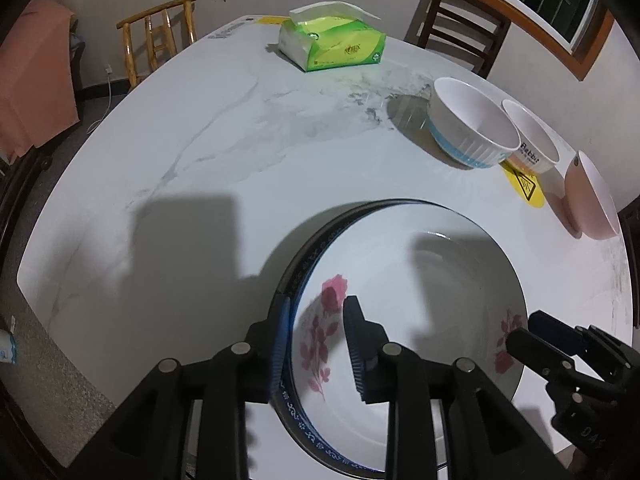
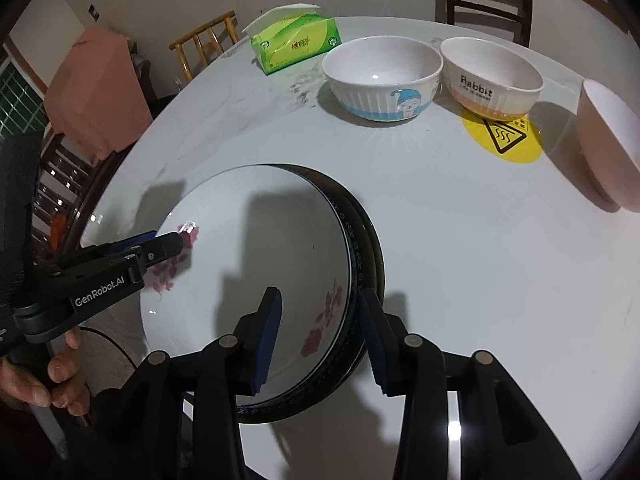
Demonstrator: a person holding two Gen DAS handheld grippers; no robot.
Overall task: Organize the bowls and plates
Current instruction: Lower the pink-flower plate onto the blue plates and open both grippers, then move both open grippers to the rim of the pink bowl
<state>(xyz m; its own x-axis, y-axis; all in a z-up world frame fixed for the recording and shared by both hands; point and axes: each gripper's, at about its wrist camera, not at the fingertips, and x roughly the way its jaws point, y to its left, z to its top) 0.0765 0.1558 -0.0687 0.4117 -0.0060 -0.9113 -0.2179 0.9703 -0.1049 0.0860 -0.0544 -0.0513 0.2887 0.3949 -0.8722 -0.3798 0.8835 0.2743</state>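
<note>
Left gripper (image 1: 316, 344) sits bottom center of the left view, jaws part open and straddling the left rim of the rose plate (image 1: 420, 300); pads look clear of the rim, nothing gripped. Right gripper (image 2: 320, 340) does the same bottom center of the right view, part open across the plate's right rim, gap visible on both sides. Plate rests on a dark-rimmed plate (image 2: 372, 248), stack lying lower middle on the table (image 1: 200, 140). Blue bowl (image 2: 380, 80), Rabbit bowl (image 2: 492, 76) and pink bowl (image 2: 608, 140) sit in a row top right, blue and Rabbit just about touching, pink bowl apart and tilted on its side. Tissue pack (image 2: 296, 40) upper center, chairs behind. Step reads as plate just stacked, both grippers letting go. Next move likely: back both grippers off the rim without dragging the plate, then go for the bowls and nest them.
</note>
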